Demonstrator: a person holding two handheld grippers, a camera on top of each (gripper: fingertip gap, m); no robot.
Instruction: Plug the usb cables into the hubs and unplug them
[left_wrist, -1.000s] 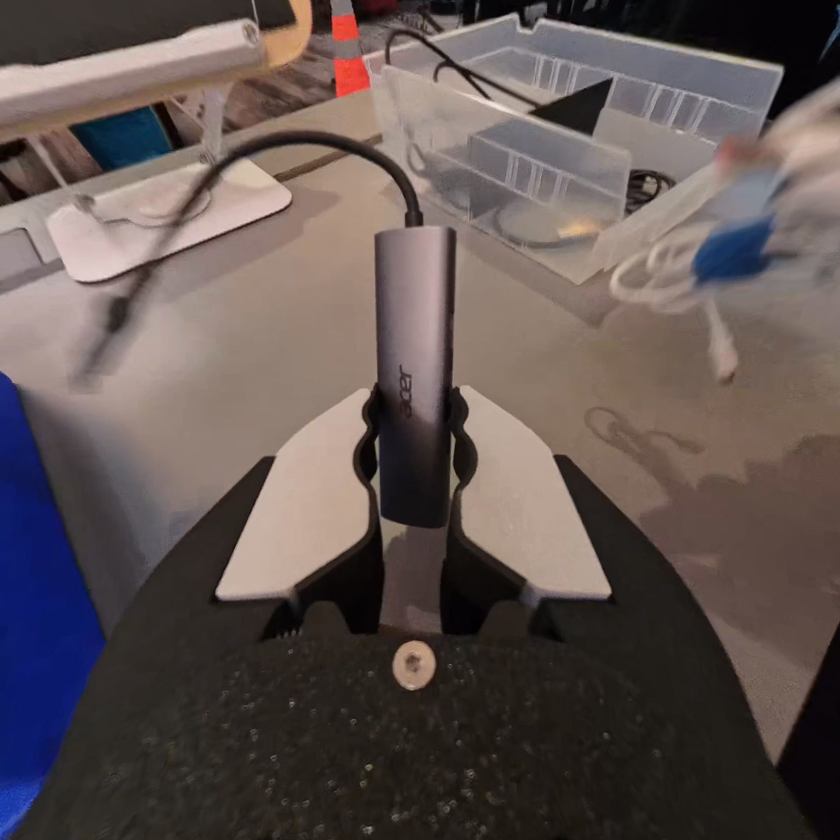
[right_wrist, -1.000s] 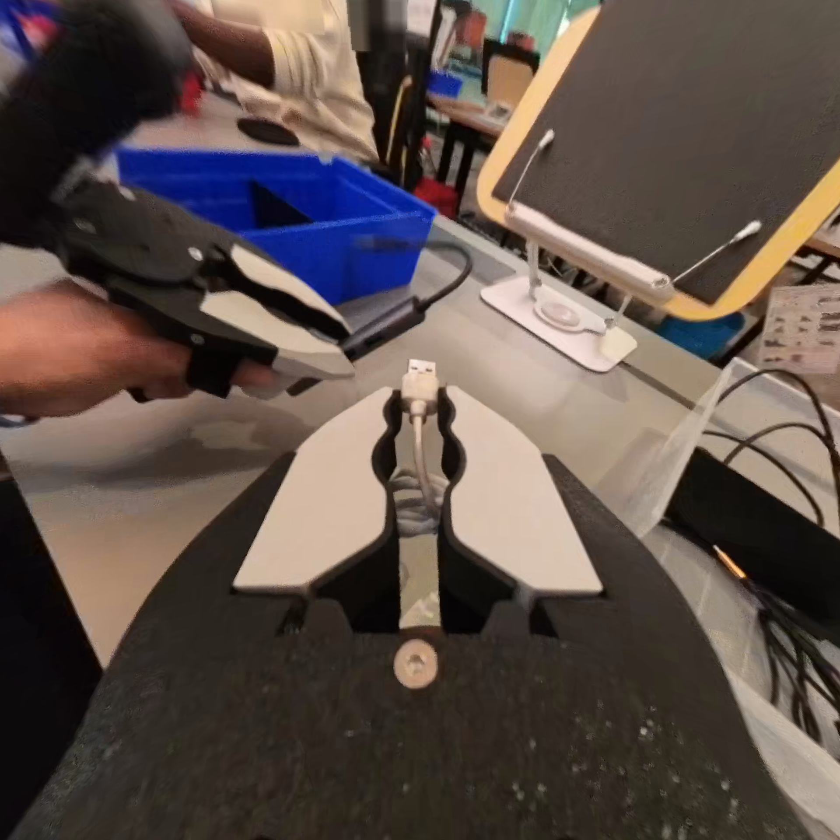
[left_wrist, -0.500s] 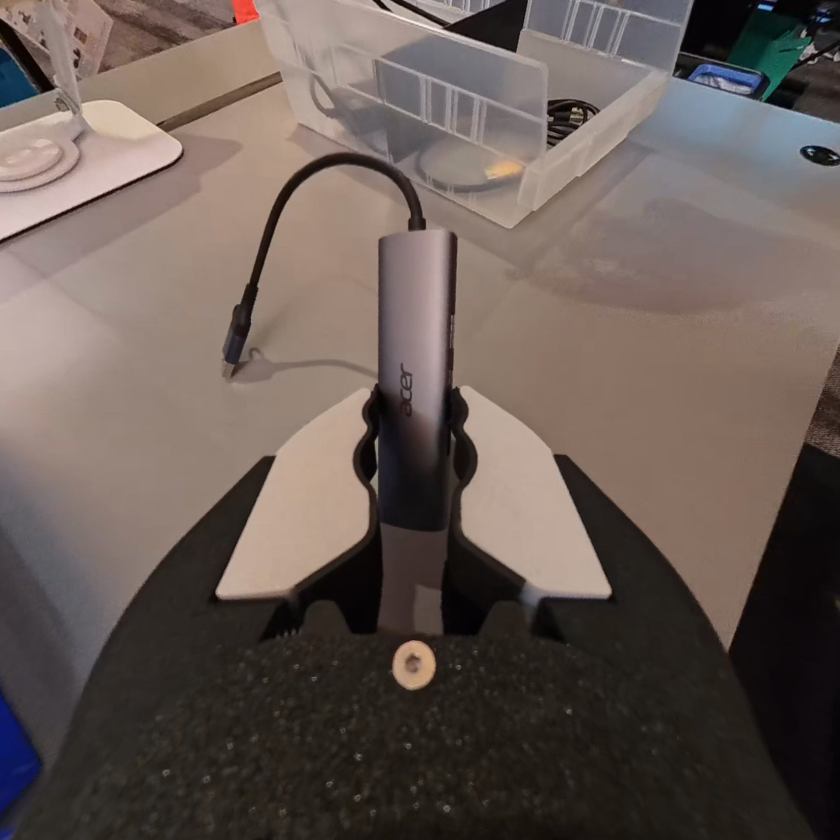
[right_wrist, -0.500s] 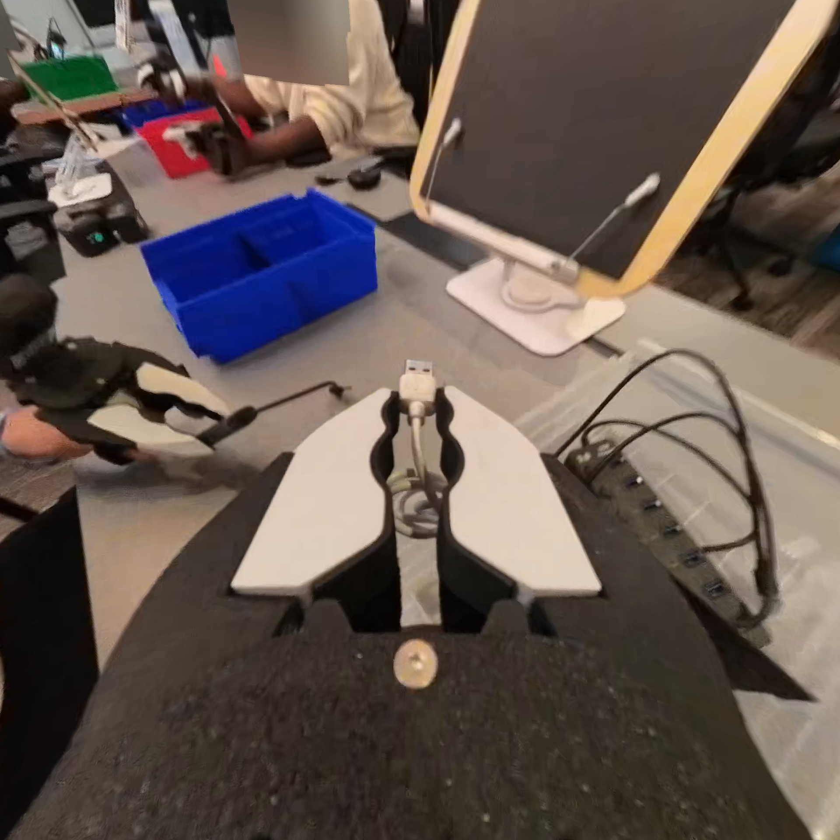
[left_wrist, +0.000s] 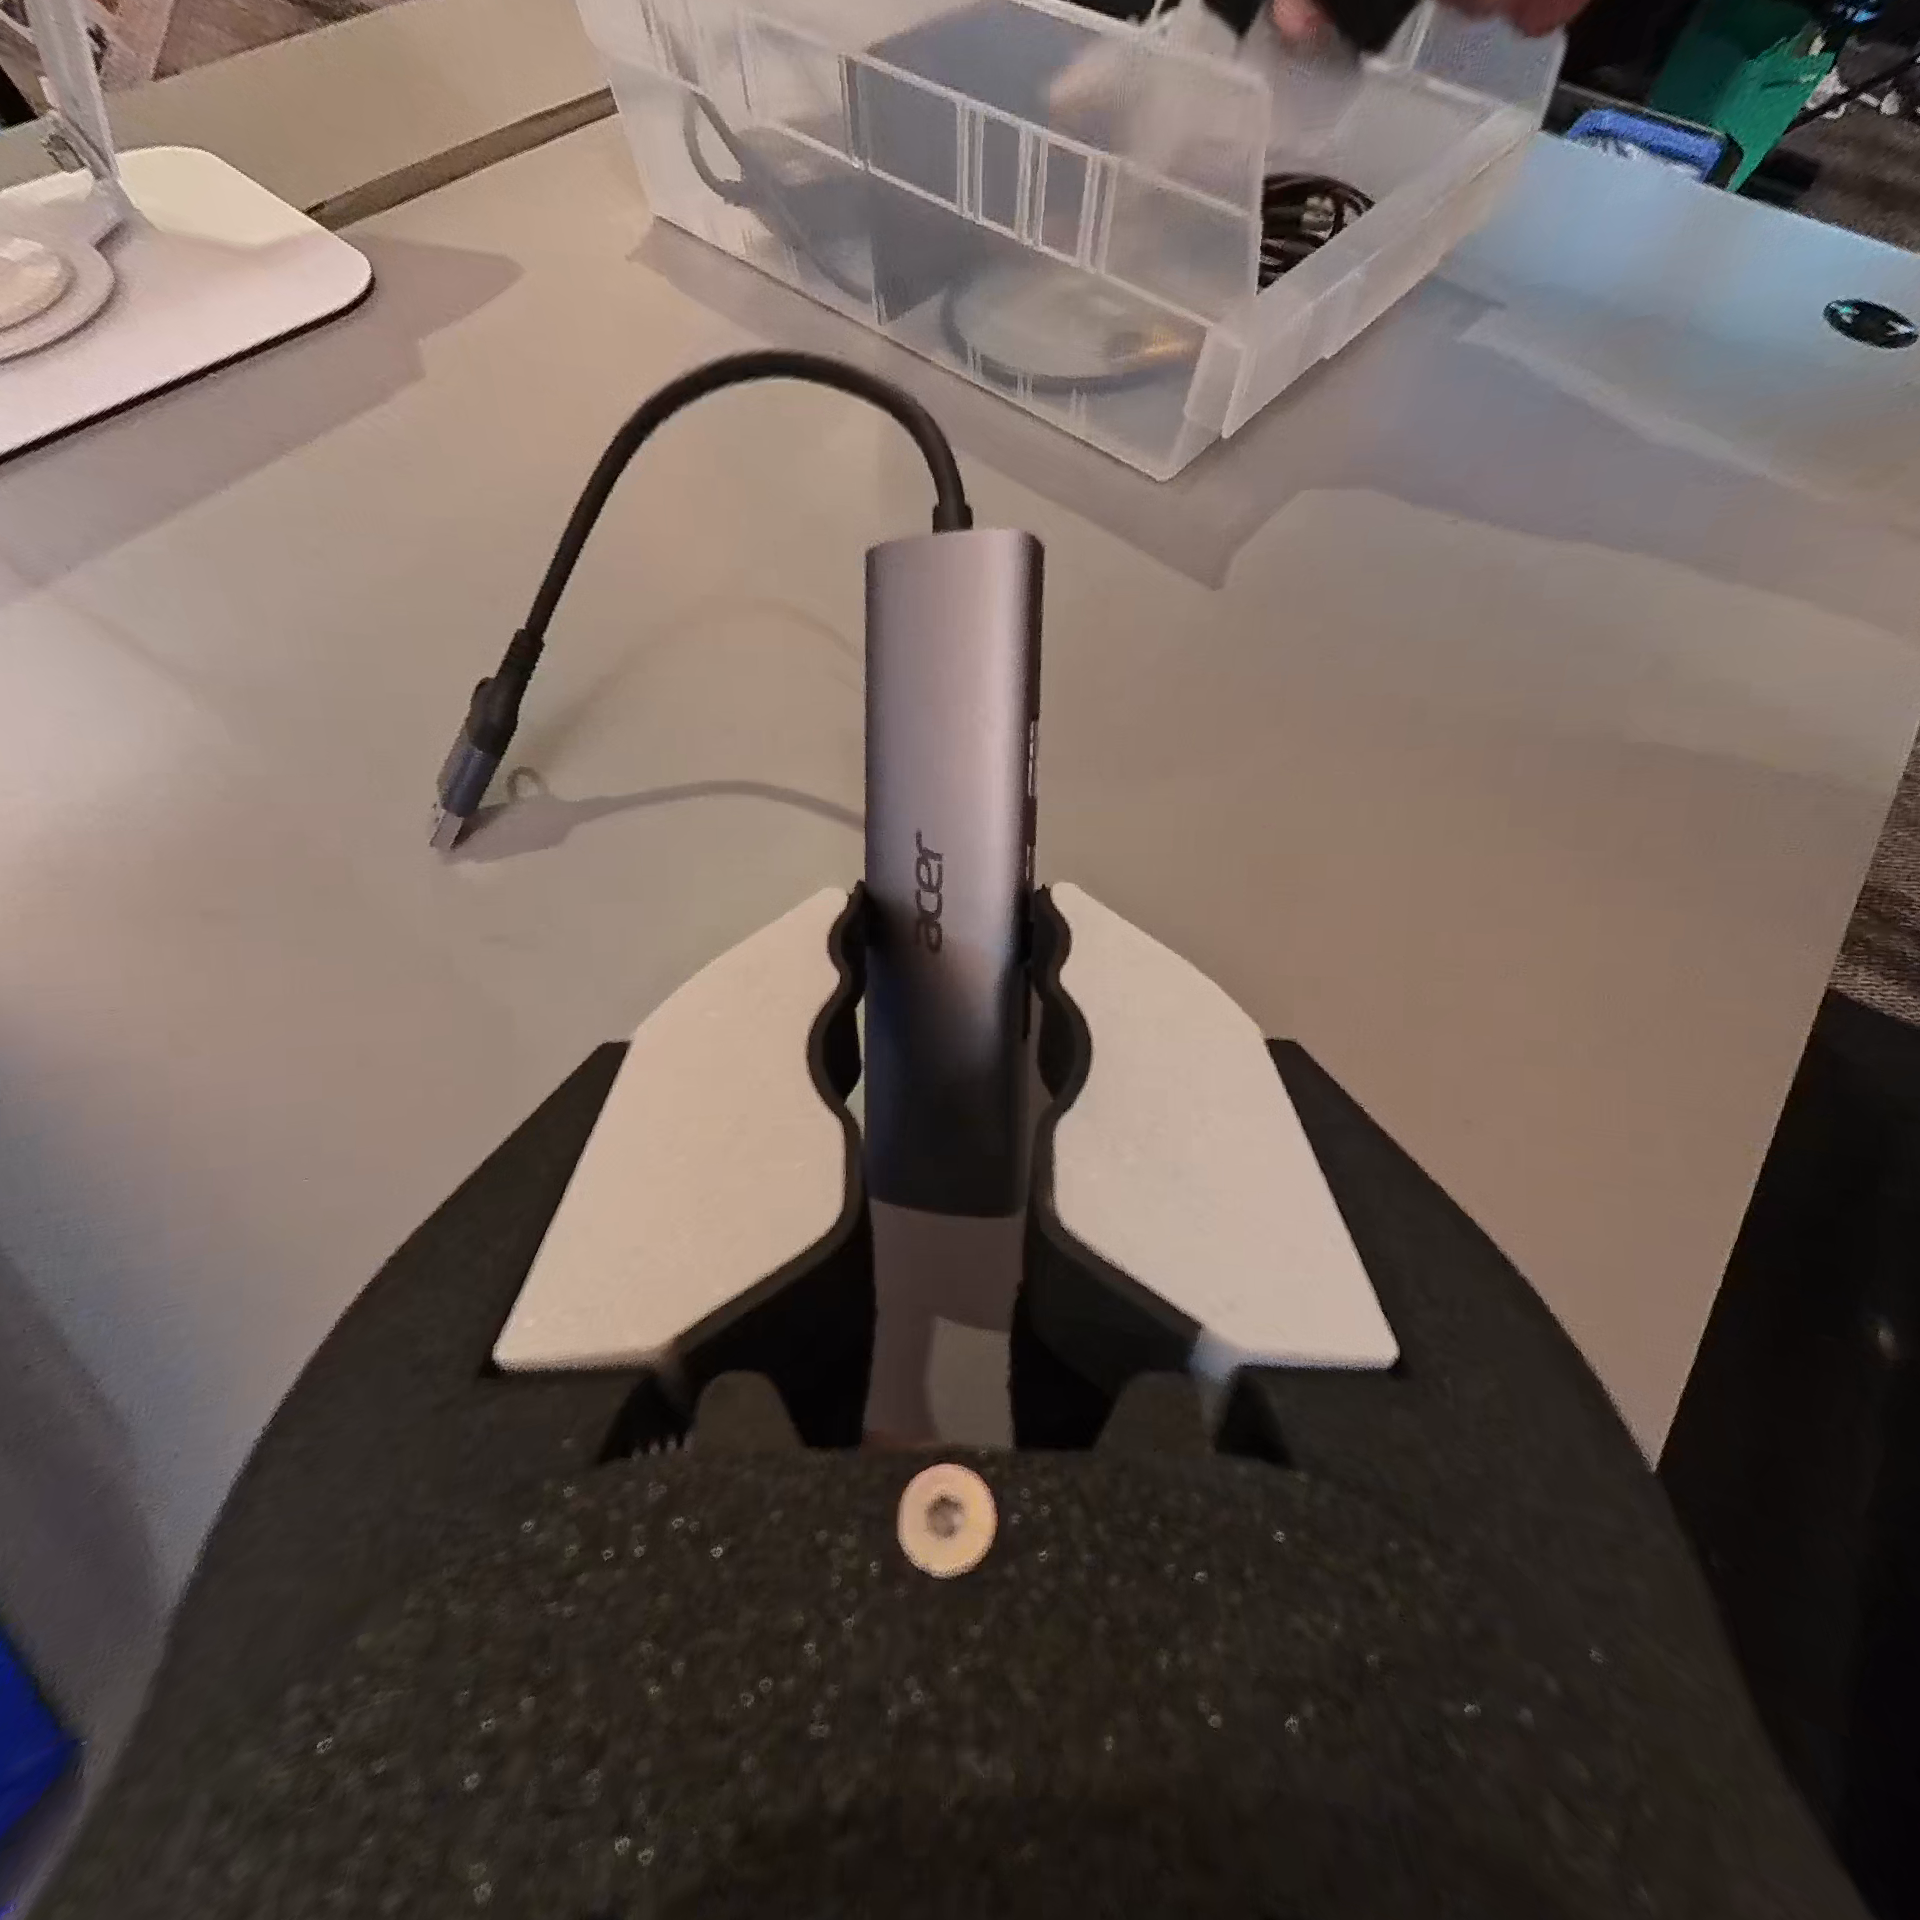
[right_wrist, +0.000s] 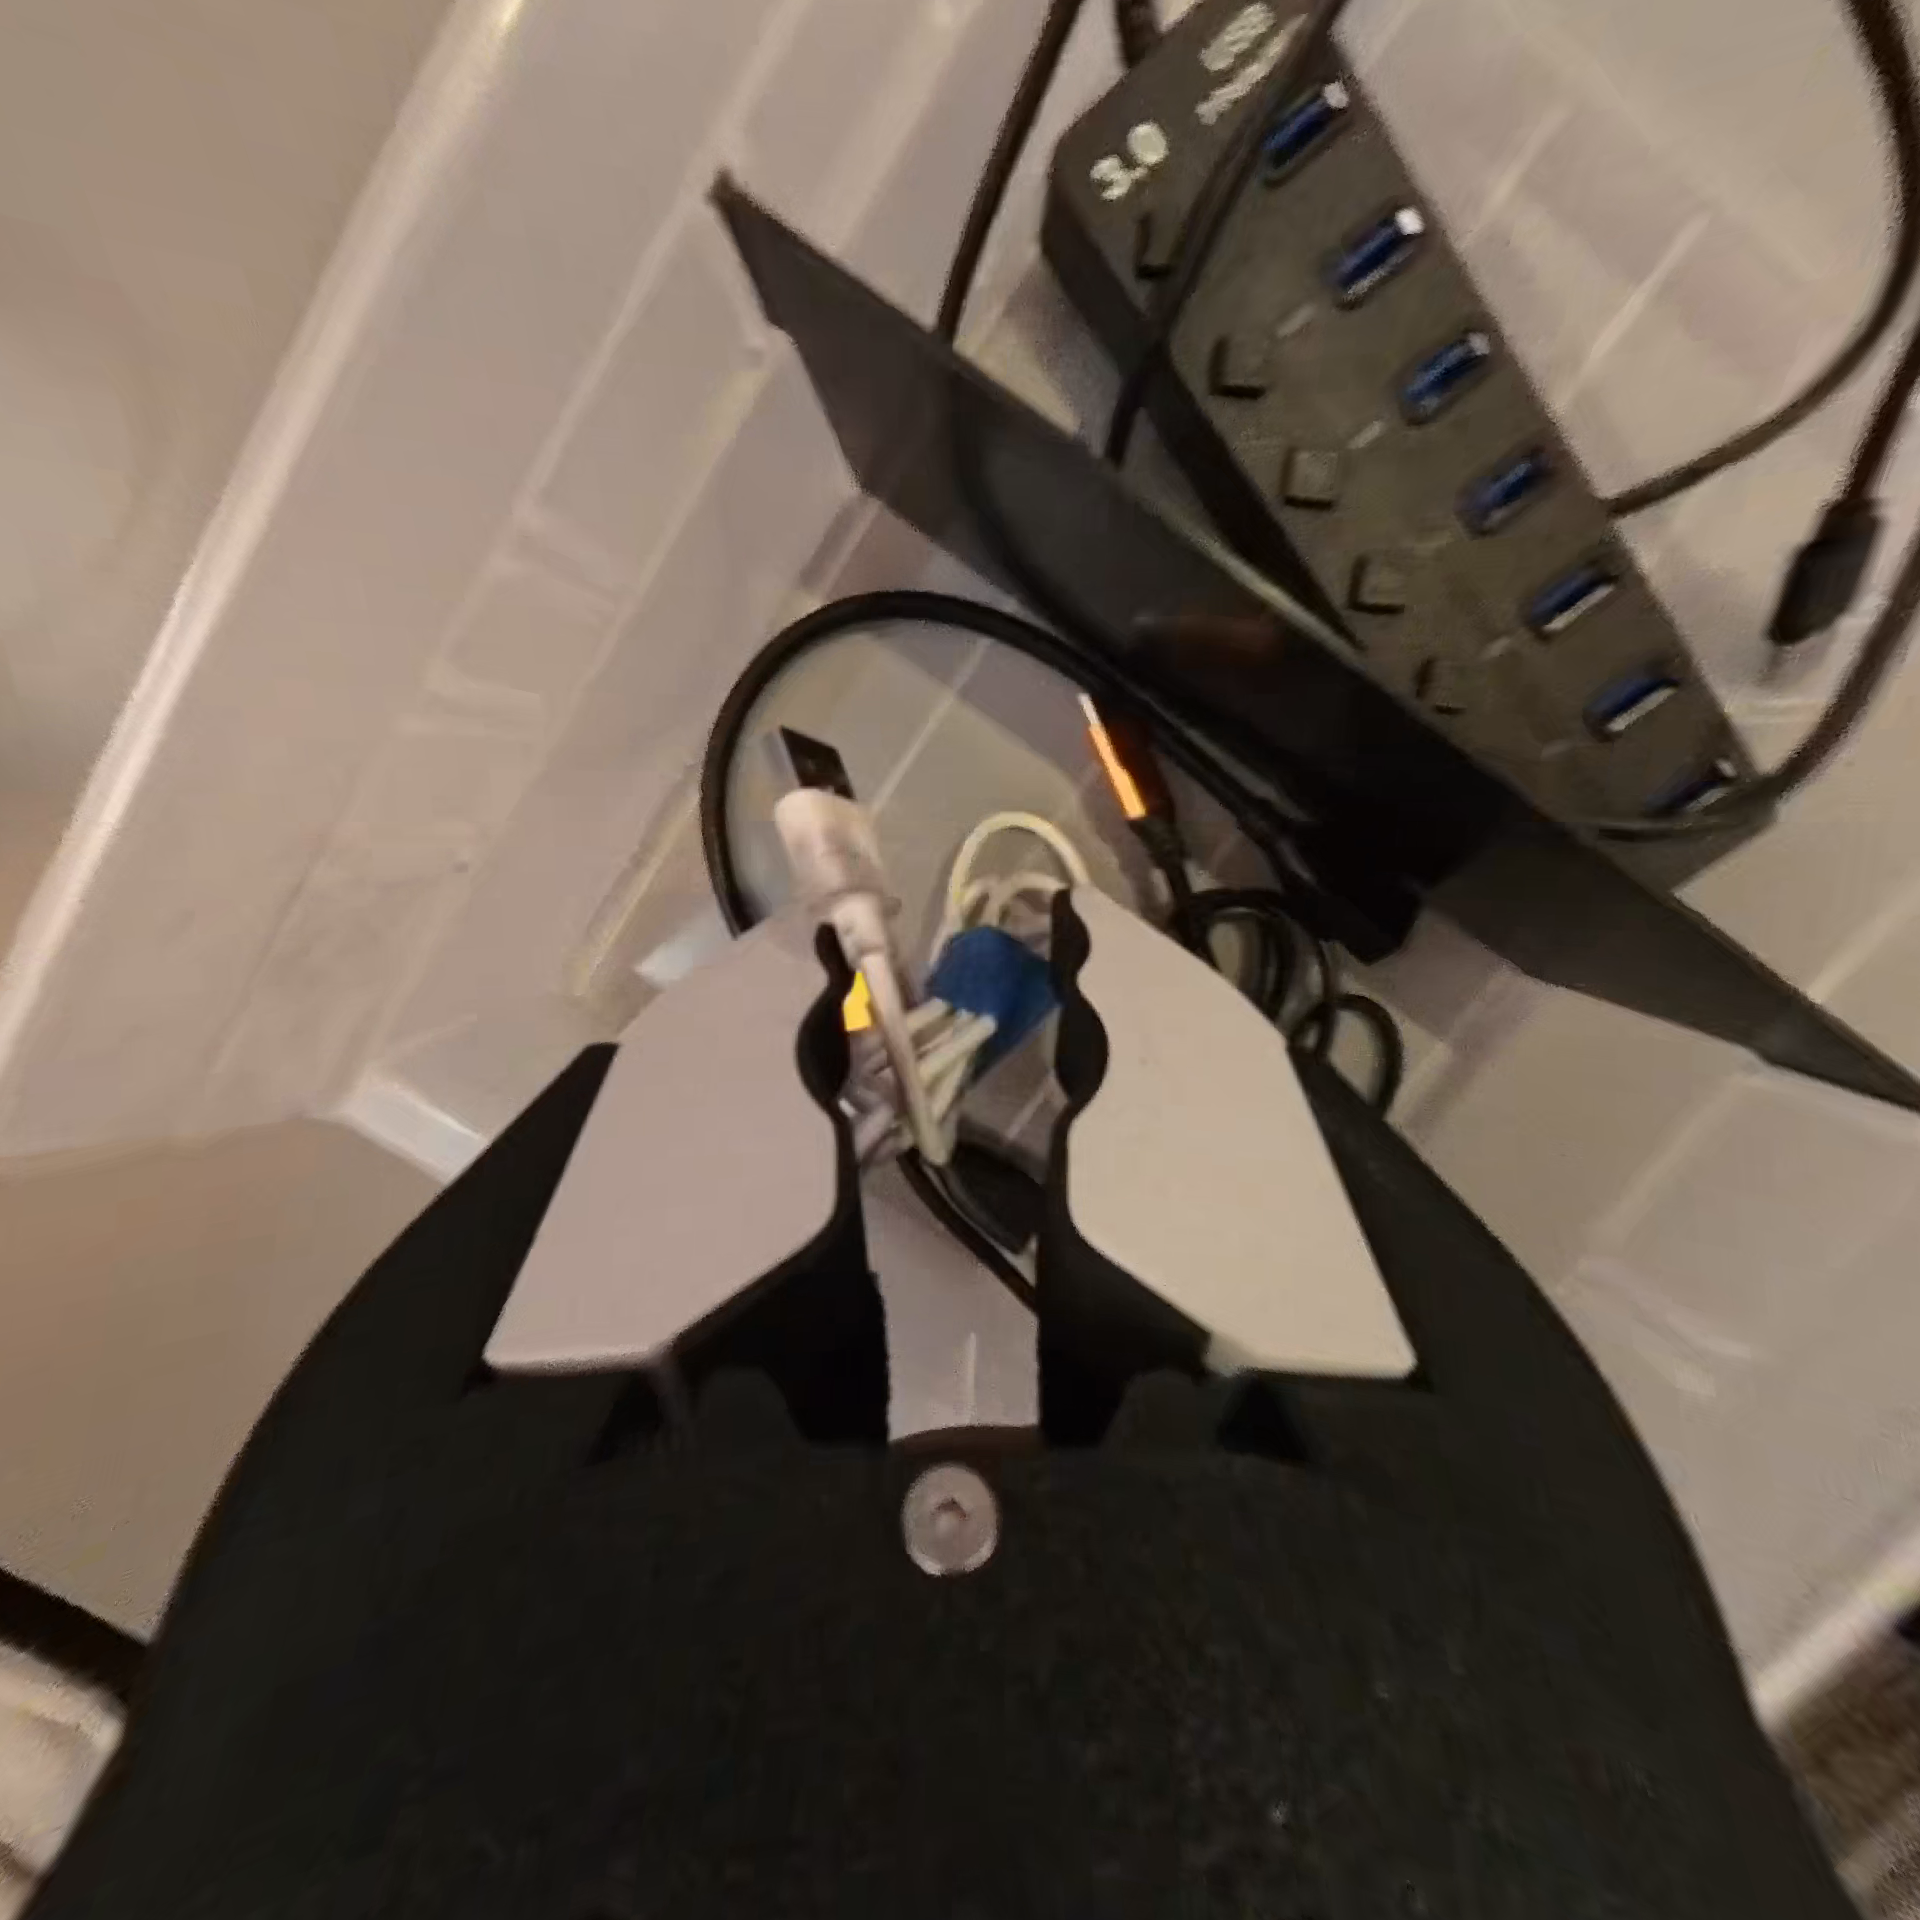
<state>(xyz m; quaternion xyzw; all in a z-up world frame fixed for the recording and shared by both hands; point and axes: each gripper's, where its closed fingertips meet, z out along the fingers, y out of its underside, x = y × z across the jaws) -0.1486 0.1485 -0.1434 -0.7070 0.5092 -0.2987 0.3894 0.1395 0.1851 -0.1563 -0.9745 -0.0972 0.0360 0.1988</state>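
Note:
My left gripper (left_wrist: 948, 914) is shut on a slim grey USB hub (left_wrist: 951, 748) and holds it pointing forward above the table. The hub's short black cable loops left, and its plug (left_wrist: 473, 769) rests on the table. My right gripper (right_wrist: 945, 925) is open over the clear plastic bin (right_wrist: 364, 468). A white USB cable (right_wrist: 831, 831), bundled with a blue tie (right_wrist: 987, 992), lies loose and tilted between the fingers, leaning on the left one. A black multi-port hub (right_wrist: 1455, 436) with blue ports lies in the bin beyond.
The clear bin (left_wrist: 1340, 281) stands at the back of the grey table and holds coiled black cables, an orange-tipped plug (right_wrist: 1117, 769) and a black divider (right_wrist: 1143, 551). A white stand base (left_wrist: 208, 301) sits at the far left. The table edge runs along the right.
My right gripper swung down over the clear bin and opened, letting go of the white cable. My left gripper still holds the grey hub, and it has turned slightly towards the bin.

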